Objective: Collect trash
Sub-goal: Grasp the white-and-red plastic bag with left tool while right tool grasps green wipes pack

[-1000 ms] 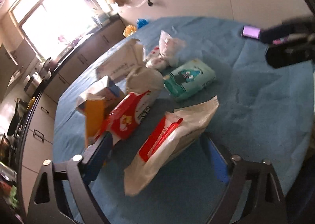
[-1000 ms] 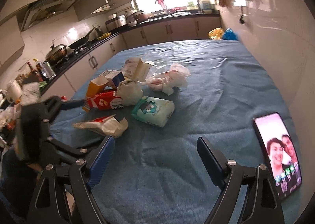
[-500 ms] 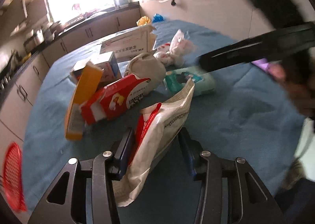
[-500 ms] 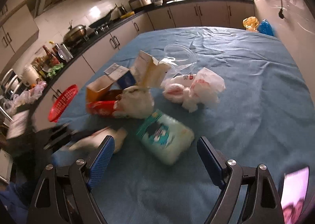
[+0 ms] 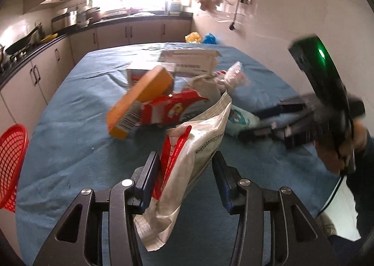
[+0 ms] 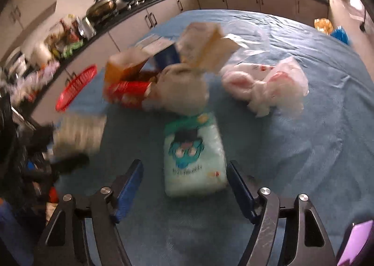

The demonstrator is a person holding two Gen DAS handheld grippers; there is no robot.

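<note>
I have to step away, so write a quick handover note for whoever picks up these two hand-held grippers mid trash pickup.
Left hand-held gripper: shut on the white and red wrapper, lifted off the blue tablecloth.
Right hand-held gripper: jaws closing around the mint-green tissue pack, pads not yet on it.
Red basket sits at the table's left edge, nothing seen in it.
Done: one wrapper picked up.
Left: drop it, grab the tissue pack, then the orange box, red carton, crumpled bags.
</note>
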